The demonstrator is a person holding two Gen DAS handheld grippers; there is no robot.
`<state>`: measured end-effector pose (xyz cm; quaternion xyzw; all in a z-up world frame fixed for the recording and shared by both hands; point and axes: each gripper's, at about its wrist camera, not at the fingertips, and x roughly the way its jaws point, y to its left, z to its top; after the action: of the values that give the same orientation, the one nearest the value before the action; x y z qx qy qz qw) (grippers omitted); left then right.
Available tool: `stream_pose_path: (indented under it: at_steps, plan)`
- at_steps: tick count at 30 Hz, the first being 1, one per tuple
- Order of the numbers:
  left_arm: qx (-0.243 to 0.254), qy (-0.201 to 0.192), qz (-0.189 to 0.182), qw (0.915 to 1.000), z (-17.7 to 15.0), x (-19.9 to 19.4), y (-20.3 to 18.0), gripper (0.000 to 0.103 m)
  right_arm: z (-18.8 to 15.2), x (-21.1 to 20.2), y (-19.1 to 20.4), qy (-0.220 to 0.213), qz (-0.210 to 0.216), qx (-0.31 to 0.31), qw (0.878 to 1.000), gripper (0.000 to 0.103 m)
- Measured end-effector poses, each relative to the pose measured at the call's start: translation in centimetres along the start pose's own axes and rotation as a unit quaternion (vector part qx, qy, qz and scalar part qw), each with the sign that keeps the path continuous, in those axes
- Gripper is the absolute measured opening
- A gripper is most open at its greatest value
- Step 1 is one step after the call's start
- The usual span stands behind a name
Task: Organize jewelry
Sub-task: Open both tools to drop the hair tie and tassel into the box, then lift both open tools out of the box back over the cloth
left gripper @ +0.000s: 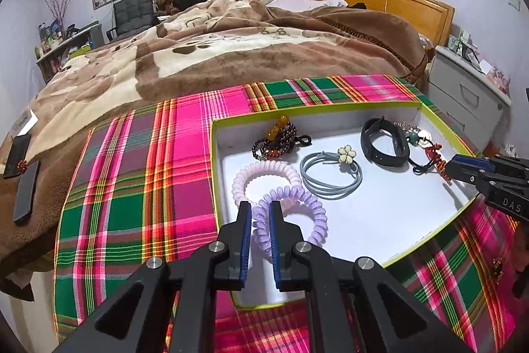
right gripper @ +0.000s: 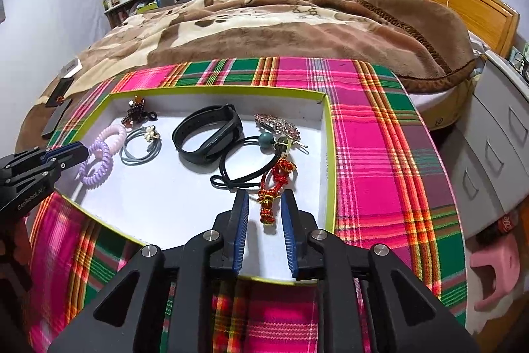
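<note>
A white box with a lime rim (left gripper: pixel 314 113) lies on a plaid cloth and holds the jewelry. My left gripper (left gripper: pixel 259 209) is shut on a purple coil hair tie (left gripper: pixel 314 214) at the box's near left, resting against a pink coil tie (left gripper: pixel 264 171). My right gripper (right gripper: pixel 264 204) stands open at the near right, with a red knotted cord charm (right gripper: pixel 271 187) lying loose between its fingers. Also in the box are a black wristband (right gripper: pixel 208 134), a grey hair tie with a flower (right gripper: pixel 140 148), dark beaded bracelets (left gripper: pixel 277 138), a black tie with a teal bead (right gripper: pixel 238 161) and a rhinestone clip (right gripper: pixel 277 123).
The plaid cloth (left gripper: pixel 148 171) covers the near edge of a bed with a brown blanket (left gripper: pixel 231 48). Two dark phones (left gripper: pixel 23 174) lie at the left. A grey drawer cabinet (right gripper: pixel 496 138) stands at the right, with a pink object (right gripper: pixel 492 267) below it.
</note>
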<state>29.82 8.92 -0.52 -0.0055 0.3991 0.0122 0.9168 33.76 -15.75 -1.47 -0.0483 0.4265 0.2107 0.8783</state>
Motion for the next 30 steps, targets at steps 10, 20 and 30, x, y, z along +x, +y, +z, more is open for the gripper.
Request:
stream_pose_path:
  at_steps: [10, 20, 30]
  plan:
    - [-0.013, -0.037, -0.011, 0.9992, -0.8, -3.9, 0.3, 0.014, -0.9, -3.7, 0.5, -0.033, 0.015, 0.005, 0.999, 0.022]
    - [-0.009, -0.074, -0.029, 0.9968, -4.9, -10.3, -1.8, 0.014, -5.3, -9.1, 1.7, -0.066, 0.029, 0.012, 0.997, 0.034]
    - [-0.005, -0.079, -0.045, 0.9958, -9.9, -14.3, -4.3, 0.014, -10.9, -12.9, 3.0, -0.083, 0.03, 0.019, 0.996, 0.034]
